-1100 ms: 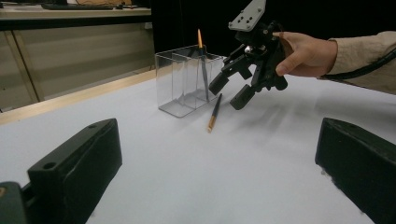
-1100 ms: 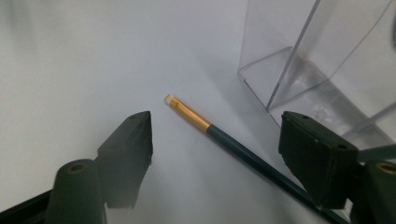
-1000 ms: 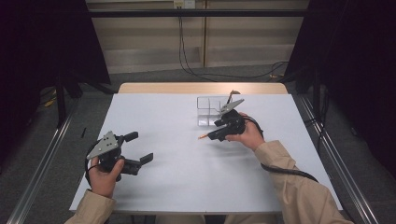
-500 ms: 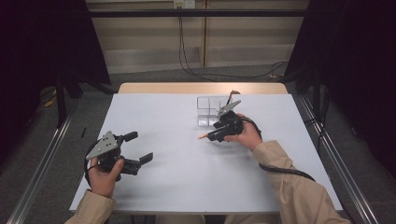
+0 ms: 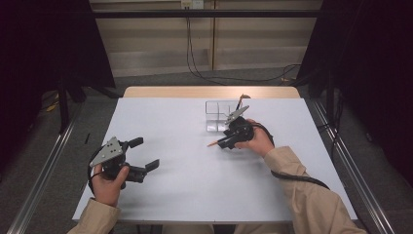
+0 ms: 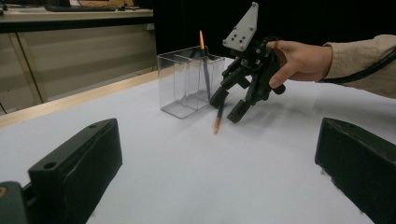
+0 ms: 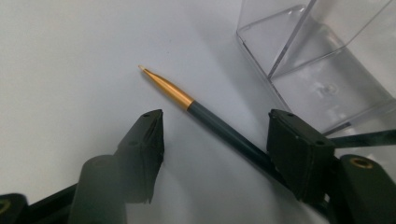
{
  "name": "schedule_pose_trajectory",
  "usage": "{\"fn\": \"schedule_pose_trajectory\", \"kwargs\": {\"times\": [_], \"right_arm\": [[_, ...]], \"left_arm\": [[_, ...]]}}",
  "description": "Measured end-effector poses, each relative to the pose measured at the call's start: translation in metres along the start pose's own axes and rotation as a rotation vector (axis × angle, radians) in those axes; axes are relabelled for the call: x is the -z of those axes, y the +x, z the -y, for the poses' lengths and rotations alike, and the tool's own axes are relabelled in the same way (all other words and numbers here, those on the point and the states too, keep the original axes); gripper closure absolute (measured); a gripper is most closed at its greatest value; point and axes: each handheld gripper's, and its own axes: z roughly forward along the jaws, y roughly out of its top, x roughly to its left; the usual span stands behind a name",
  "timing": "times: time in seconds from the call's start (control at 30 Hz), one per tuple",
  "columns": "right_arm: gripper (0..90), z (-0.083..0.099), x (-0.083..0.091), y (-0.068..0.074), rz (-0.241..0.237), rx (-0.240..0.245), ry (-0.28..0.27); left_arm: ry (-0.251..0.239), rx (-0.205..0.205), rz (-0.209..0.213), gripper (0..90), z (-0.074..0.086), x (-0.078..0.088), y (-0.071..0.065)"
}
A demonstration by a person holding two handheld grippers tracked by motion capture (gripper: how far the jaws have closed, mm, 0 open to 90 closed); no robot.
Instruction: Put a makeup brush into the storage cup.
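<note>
— Where's the pen (image 7: 212, 120)?

— Lying on the white table (image 5: 170, 122), centre of the right gripper view, gold tip toward upper left. Between the jaws of the right gripper (image 7: 212, 140), which have just been closing — pads not yet pressing, so released. Right of centre in the high view, just beside a clear plastic holder (image 5: 216, 114) with another pen (image 6: 204, 60) standing inside.

— And the left gripper (image 5: 143, 153)?

— Lower left of the high view, resting on the table, jaws spread wide, nothing between them.
</note>
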Motion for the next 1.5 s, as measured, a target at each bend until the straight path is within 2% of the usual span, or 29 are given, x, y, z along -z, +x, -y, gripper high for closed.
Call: {"fn": "schedule_pose_trajectory", "kwargs": {"times": [0.1,0.5,0.67,0.73,0.83,1.0,1.13,1.33,1.5], "right_arm": [[38.8,-0.001,0.002,0.001,0.001,0.024,0.027],[45.9,-0.002,0.004,0.003,-0.015,0.057,0.051],[45.2,-0.002,0.004,0.004,-0.016,0.057,0.051],[40.5,-0.003,0.004,0.004,-0.009,0.057,0.055],[38.4,-0.003,0.003,0.003,-0.004,0.067,0.052],[37.7,-0.002,0.002,0.001,-0.013,0.052,0.044],[45.2,-0.001,0.004,0.001,-0.021,0.041,0.048],[62.0,-0.002,0.01,0.005,-0.035,0.077,0.098],[71.2,-0.002,0.013,0.008,-0.047,0.083,0.133]], "left_arm": [[-0.001,0.001,0.0,0.5,0.0,0.0,0.0],[0.0,-0.001,-0.001,0.6,0.0,0.0,0.0],[0.0,-0.001,0.0,0.6,0.0,0.0,0.0],[0.0,-0.002,0.0,0.6,0.0,0.0,0.0],[0.001,-0.002,0.001,0.7,0.0,0.0,0.0],[0.001,0.0,-0.002,0.6,0.0,0.0,0.001],[0.002,0.001,-0.003,0.6,0.0,0.0,0.0],[0.001,0.0,-0.006,0.8,0.0,0.0,0.0],[0.001,-0.004,-0.008,0.9,-0.001,0.0,-0.001]]}}
